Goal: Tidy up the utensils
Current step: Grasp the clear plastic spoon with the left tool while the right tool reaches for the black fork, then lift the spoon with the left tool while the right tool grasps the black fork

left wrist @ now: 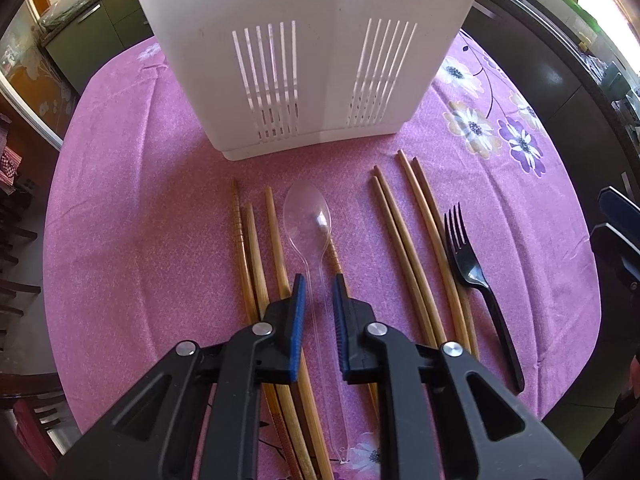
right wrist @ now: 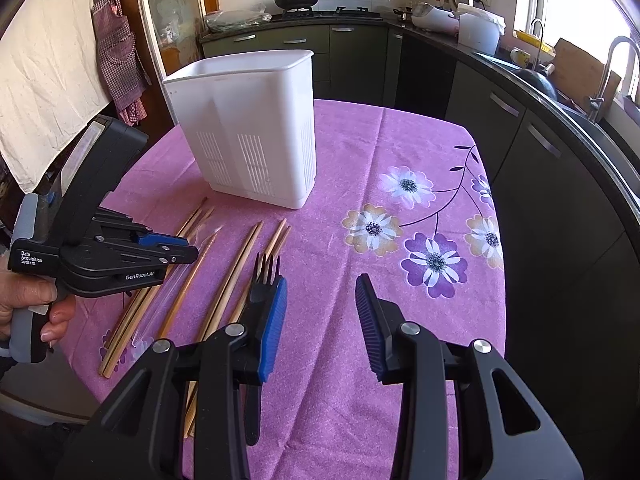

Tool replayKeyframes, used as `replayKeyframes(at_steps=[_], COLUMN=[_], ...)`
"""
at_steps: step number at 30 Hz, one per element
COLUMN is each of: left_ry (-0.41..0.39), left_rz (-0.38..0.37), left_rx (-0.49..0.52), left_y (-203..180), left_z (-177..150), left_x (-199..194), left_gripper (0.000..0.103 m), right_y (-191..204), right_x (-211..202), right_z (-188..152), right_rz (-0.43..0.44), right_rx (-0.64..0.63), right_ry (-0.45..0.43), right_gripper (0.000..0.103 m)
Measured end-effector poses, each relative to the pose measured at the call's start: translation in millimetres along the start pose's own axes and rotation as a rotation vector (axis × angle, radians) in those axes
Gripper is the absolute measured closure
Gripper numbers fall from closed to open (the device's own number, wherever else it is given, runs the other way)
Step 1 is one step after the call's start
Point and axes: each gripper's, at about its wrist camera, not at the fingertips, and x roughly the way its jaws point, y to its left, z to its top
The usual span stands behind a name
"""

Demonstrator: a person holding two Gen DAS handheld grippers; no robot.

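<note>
A clear plastic spoon (left wrist: 306, 212) lies among wooden chopsticks (left wrist: 400, 248) on the pink flowered tablecloth (left wrist: 140, 200). My left gripper (left wrist: 319, 280) points steeply down and is shut on the spoon's thin handle, which runs between the blue pads. A black plastic fork (left wrist: 468, 256) lies to the right of the chopsticks. In front of them stands a tall white slotted utensil holder (right wrist: 248, 128). In the right wrist view, my right gripper (right wrist: 322, 284) hovers open over bare cloth. Its left finger covers part of the fork (right wrist: 266, 270). The left gripper (right wrist: 188, 250) shows there side-on, low over the utensils.
A hand (right wrist: 24, 300) grips the left tool's handle. The table's edge (right wrist: 492, 240) drops off to the right, towards dark kitchen cabinets and a sink (right wrist: 616, 80). A checked apron (right wrist: 116, 52) hangs at the back left. Flowers are printed on the cloth's right side.
</note>
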Motion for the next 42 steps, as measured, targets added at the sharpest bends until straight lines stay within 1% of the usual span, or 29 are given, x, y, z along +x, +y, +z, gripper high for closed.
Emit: replayKeyframes(at_steps=[4, 8, 9, 14, 20, 22, 24, 27, 28, 30, 31, 34, 37, 41, 42], left_ry=[0.010, -0.002, -0.004, -0.009, -0.081, -0.113, -0.138, -0.161, -0.170, -0.184, -0.191, -0.206, -0.217, -0.225, -0.227], left_rz=[0.013, 0.031, 0.030, 0.020, -0.014, -0.023, -0.028, -0.051, -0.054, -0.054, -0.054, -0.057, -0.064, -0.067, -0.068], left_rx=[0.001, 0.011, 0.015, 0.005, 0.006, 0.012, 0.020, 0.024, 0.027, 0.033, 0.036, 0.046, 0.050, 0.053, 0.053], left_y=[-4.5, -9.7, -11.3, -10.1, -9.5, -11.1, -11.2, -11.1, -5.3, -6.2, -6.0, 1.0, 3.0, 3.9, 4.1], left_z=[3.3, 3.7, 5.0, 6.7, 4.2, 2.9, 0.2, -3.5, -11.2, -13.6, -15.1, -24.7, -28.1, -31.2, -32.0], left_x=[7.8, 8.5, 9.1, 10.0, -14.7, -25.8, -35.8, -46.0, -51.7, -56.6, -59.0, -68.2, -72.5, -75.2, -75.8], left_gripper=[0.090, 0.091, 0.093, 0.094, 0.094, 0.094, 0.094, 0.094, 0.094, 0.094, 0.094, 0.094, 0.094, 0.094, 0.094], right_y=[-0.2, 0.8, 1.2, 5.4, 18.4, 23.6, 27.5, 30.4, 30.5, 31.6, 31.8, 33.2, 36.0, 42.4, 43.3], right_x=[0.4, 4.1, 5.3, 11.8, 32.6, 40.8, 50.6, 64.4, 67.9, 73.4, 75.5, 80.9, 85.6, 94.9, 95.3], right_z=[0.0, -1.8, -2.3, -5.3, -5.9, -5.1, -3.7, -2.2, -1.8, -1.0, -0.4, 1.6, 3.1, 3.7, 4.5], right_rz=[-0.001, 0.001, 0.002, 0.018, 0.102, 0.126, 0.155, 0.187, 0.188, 0.170, 0.174, 0.167, 0.168, 0.146, 0.132], right_rx=[-0.003, -0.008, -0.010, -0.025, -0.067, -0.076, -0.080, -0.069, -0.067, -0.075, -0.072, -0.070, -0.074, -0.089, -0.097], right_ry=[0.003, 0.015, 0.020, 0.055, 0.176, 0.215, 0.260, 0.312, 0.324, 0.341, 0.349, 0.366, 0.390, 0.417, 0.411], right_gripper=[0.067, 0.067, 0.067, 0.067, 0.067, 0.076, 0.081, 0.082, 0.082, 0.084, 0.085, 0.085, 0.085, 0.085, 0.090])
